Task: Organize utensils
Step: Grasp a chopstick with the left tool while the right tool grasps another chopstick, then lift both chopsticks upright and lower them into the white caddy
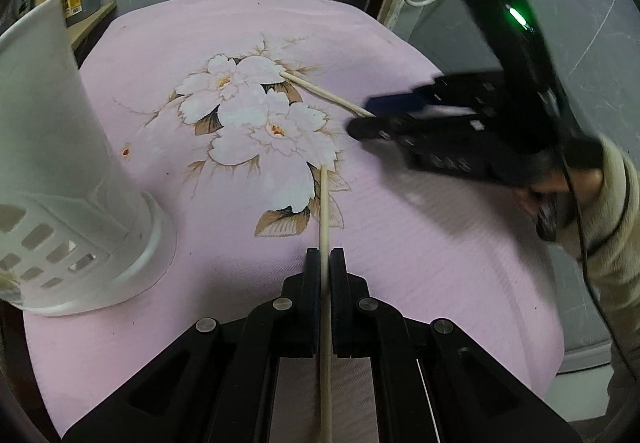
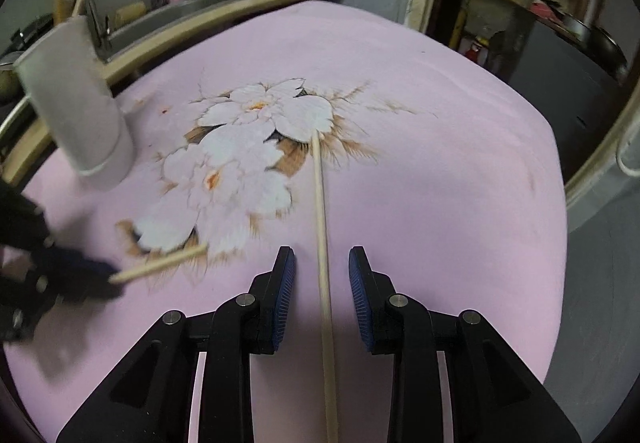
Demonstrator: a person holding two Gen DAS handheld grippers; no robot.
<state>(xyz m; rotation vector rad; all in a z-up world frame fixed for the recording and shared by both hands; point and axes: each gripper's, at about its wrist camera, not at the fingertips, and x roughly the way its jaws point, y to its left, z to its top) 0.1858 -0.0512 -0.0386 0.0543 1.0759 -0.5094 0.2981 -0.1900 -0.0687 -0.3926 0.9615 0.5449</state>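
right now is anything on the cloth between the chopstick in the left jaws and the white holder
Nothing visible: only bare pink floral cloth lies between the pale wooden chopstick in the left gripper and the white slotted plastic utensil holder.

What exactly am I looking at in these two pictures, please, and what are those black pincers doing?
A person holds a two-finger gripper in each hand; a fisheye camera on each looks along its fingers. In the left wrist view, the left gripper is shut on a chopstick. The right gripper is open, with a second chopstick lying between its pads, untouched as far as I can see. Both hover over a pink floral cloth. The white utensil holder stands on the cloth, probably where the chopsticks go.
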